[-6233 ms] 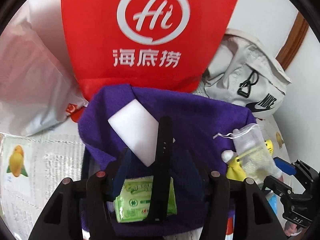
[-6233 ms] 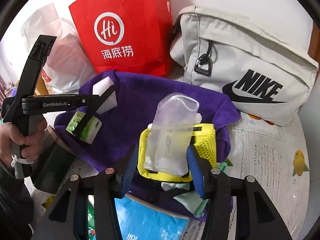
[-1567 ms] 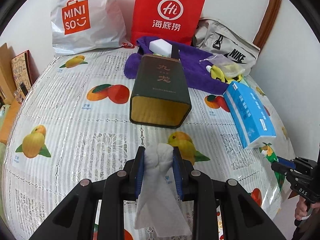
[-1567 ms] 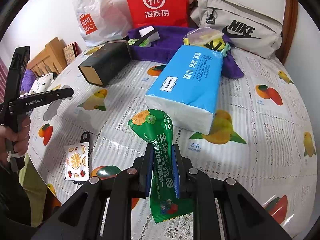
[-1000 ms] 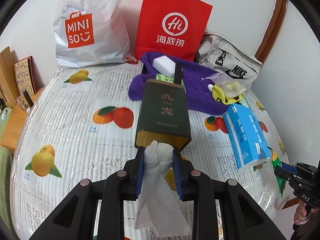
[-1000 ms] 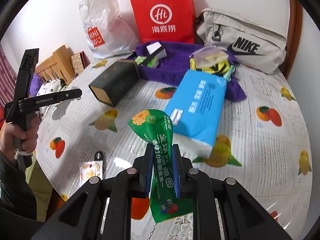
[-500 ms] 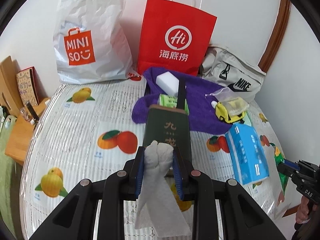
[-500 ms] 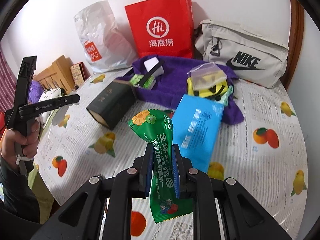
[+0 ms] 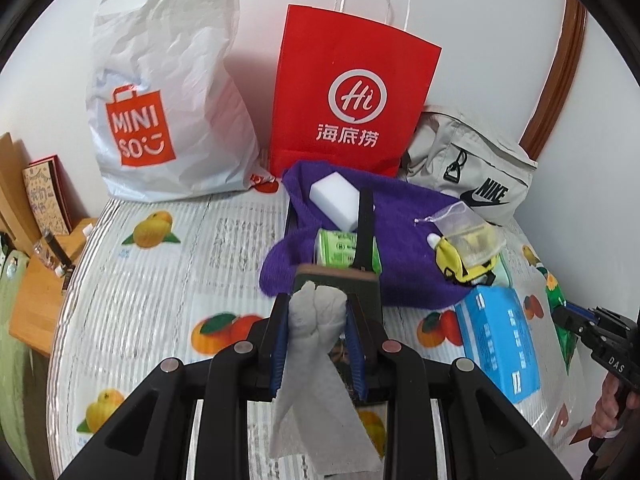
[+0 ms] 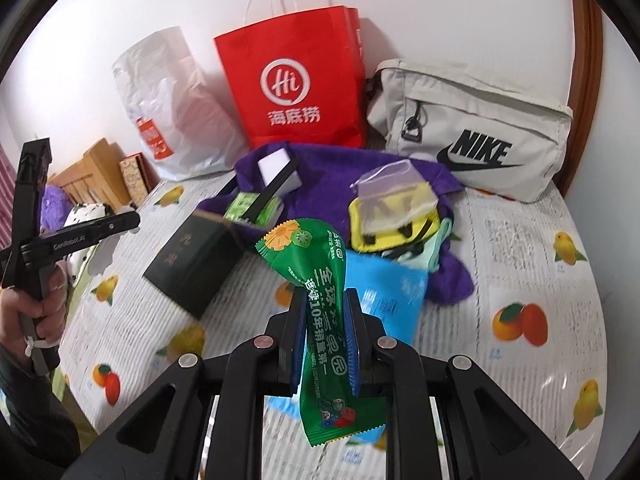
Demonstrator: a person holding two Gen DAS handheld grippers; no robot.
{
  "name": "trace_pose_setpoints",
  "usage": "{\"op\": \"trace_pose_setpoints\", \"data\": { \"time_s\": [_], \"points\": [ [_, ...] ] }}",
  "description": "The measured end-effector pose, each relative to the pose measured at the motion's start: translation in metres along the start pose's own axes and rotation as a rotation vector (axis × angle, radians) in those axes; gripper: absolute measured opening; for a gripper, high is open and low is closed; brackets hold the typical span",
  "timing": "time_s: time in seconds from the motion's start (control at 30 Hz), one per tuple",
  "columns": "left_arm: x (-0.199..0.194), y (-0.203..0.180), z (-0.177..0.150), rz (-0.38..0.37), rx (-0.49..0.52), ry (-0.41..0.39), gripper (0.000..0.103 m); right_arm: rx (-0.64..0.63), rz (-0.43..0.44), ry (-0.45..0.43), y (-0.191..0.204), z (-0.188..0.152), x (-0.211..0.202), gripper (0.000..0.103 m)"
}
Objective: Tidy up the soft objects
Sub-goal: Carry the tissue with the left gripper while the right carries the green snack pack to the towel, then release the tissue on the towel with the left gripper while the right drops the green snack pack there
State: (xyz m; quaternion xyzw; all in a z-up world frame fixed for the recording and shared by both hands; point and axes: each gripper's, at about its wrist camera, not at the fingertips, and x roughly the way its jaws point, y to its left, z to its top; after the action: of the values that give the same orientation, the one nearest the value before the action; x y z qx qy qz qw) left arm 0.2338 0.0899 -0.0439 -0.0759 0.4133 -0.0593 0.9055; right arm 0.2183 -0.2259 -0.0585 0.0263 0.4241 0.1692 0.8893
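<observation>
- The table (image 9: 132,280) under its fruit-print cover carries everything; at its 12 o'clock edge stand the white Miniso bag (image 9: 160,92), the red paper bag (image 9: 352,100) and the grey Nike bag (image 10: 472,128)
- The purple towel (image 10: 332,184) lies just in front of the red bag and already holds a white sponge (image 9: 334,200), a green tissue pack (image 9: 340,246) and a yellow pouch (image 10: 392,216) under a clear sachet; judged from this, it is the gathering spot for soft things
- The dark box (image 10: 196,256) sits at the towel's 7 o'clock corner and the blue tissue pack (image 10: 384,292) at its 5 o'clock edge; both lie between the grippers and the towel, so I would carry high over them
- The left gripper (image 9: 316,344) has its jaws pinched tight on a crumpled white tissue (image 9: 316,360), whose loose tail hangs below; keep it clear of the box edge while moving toward 12 o'clock
- The right gripper (image 10: 326,348) has its jaws closed narrow on a green snack packet (image 10: 324,312), held upright above the blue pack; the film looks slippery, so a steady squeeze and a low release onto bare purple cloth should serve best
- Bring the two in one at a time, as they aim for the same small patch
</observation>
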Motion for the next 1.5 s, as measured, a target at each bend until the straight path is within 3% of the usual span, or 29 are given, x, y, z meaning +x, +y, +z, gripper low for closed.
{"op": "trace_pose_setpoints", "data": {
  "time_s": [0.63, 1.03, 1.5],
  "points": [
    [0.073, -0.018, 0.061, -0.057, 0.03, 0.051, 0.025, -0.025, -0.1, -0.019, -0.021, 0.067, 0.064, 0.018],
    [0.122, -0.029, 0.08, -0.037, 0.055, 0.111, 0.025, -0.006, -0.107, 0.016, -0.04, 0.083, 0.103, 0.018],
    [0.172, -0.03, 0.09, -0.025, 0.049, 0.188, 0.025, -0.006, -0.083, 0.118, -0.051, 0.089, 0.145, 0.019]
  ]
}}
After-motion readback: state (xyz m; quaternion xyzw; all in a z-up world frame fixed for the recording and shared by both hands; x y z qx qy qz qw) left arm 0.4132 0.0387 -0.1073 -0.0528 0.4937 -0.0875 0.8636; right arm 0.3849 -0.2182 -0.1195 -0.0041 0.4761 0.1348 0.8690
